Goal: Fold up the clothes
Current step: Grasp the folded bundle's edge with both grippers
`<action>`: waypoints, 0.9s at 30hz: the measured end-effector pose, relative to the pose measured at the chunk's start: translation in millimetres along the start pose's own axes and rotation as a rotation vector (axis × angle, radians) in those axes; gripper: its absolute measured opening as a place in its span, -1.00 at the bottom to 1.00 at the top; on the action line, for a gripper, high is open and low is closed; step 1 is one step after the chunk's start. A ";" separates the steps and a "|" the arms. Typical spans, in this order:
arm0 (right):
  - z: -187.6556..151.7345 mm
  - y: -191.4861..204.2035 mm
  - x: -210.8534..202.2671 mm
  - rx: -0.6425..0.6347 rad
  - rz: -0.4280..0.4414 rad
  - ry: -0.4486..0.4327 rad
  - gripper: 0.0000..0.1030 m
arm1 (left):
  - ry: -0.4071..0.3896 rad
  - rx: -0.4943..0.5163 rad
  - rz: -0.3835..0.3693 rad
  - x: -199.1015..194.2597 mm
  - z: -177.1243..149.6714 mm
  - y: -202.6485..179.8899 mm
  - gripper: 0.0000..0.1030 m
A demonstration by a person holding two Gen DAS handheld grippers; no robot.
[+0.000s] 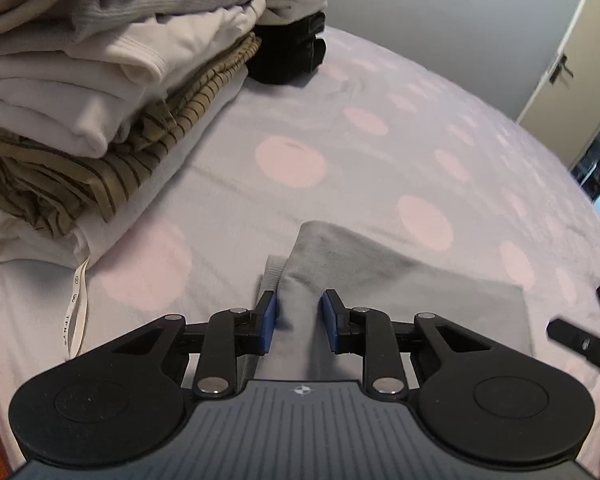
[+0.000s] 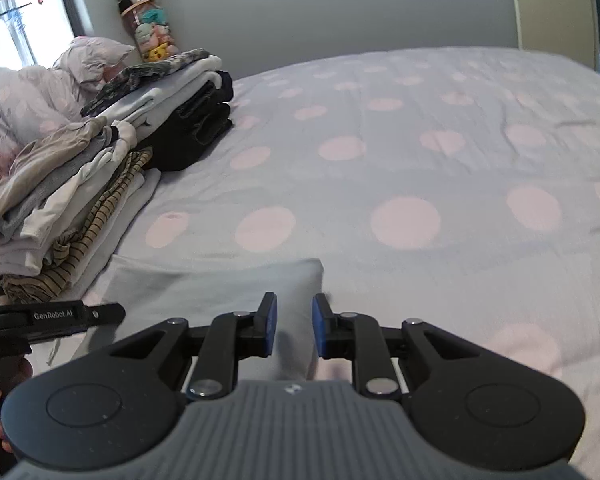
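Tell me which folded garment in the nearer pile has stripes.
The olive striped garment low in the nearer pile; those stacked above it are plain white, grey or beige.

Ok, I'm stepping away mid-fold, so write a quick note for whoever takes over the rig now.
Left claw: jaws around a raised fold of the grey garment; firm grip unclear.
Right claw: straddles the garment's other end, grip also unclear.
Garment lies partly folded on the dotted bedsheet.
Done: folded stacks sit on the left.
Left: finish this fold, add it to a stack.

Spotted bed [image 2: 420, 128]: clothes stacks [image 2: 72, 200], grey garment [image 1: 400, 280]
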State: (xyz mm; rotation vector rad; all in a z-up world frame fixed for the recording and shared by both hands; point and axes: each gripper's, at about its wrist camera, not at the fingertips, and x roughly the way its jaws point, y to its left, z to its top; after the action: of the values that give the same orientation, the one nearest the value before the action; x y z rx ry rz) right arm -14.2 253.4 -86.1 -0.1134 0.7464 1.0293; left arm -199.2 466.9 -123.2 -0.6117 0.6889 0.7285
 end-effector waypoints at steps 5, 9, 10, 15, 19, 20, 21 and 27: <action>-4.8 1.2 19.1 -0.042 0.008 0.022 -0.56 | 0.015 0.007 0.008 5.6 -2.0 1.8 -0.42; -14.5 -14.3 41.5 0.022 0.027 0.088 -0.54 | 0.014 0.000 0.002 6.1 -4.2 4.9 -0.39; -15.0 -17.3 44.2 0.039 0.032 0.097 -0.53 | 0.013 0.000 0.001 5.9 -4.4 5.1 -0.39; -15.5 -24.8 41.5 0.083 0.056 0.109 -0.43 | -0.032 0.024 -0.006 -1.8 -7.9 4.1 -0.35; -16.4 -34.7 28.0 0.161 0.112 0.087 -0.12 | -0.100 0.053 0.007 -23.7 -11.9 3.5 0.33; -16.9 -38.6 25.6 0.187 0.127 0.084 -0.07 | -0.117 0.059 0.009 -29.4 -12.8 3.8 0.46; -17.2 -43.0 24.1 0.214 0.141 0.085 -0.02 | -0.111 0.047 0.005 -31.6 -12.3 7.5 0.50; -22.5 -68.4 31.1 0.395 0.213 0.143 0.16 | 0.035 -0.136 -0.051 -17.8 -10.0 40.1 0.51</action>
State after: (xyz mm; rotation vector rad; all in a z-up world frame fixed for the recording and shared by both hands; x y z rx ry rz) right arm 38.8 230.4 -139.1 0.2403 1.0964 1.0627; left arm -243.0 477.0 -126.6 -0.7654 0.6570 0.7226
